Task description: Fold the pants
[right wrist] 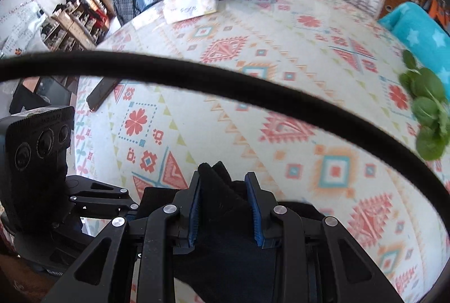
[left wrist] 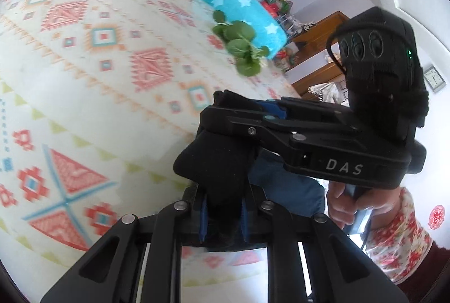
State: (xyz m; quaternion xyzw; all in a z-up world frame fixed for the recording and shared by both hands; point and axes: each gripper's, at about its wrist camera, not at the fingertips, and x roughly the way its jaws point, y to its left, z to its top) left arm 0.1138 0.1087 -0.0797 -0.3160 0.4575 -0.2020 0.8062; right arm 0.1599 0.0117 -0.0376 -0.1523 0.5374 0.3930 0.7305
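Left gripper (left wrist: 222, 216) fingers pinch black pants (left wrist: 213, 159); at 3 o'clock, right gripper (left wrist: 239, 109), lettered "DAS", pinches them too above the patterned counter (left wrist: 112, 64).

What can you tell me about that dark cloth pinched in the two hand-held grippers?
The pants are black, soft and matte, bunched into thick folds. The left hand-held gripper clamps one bunch between its blue pads, and a rounded lump of cloth bulges out past the fingertips. The right hand-held gripper pinches another bunch, its folded edges poking up between the pads. The two grippers sit close together, so the cloth looks gathered above the patterned tablecloth. The rest of the garment hangs out of sight.
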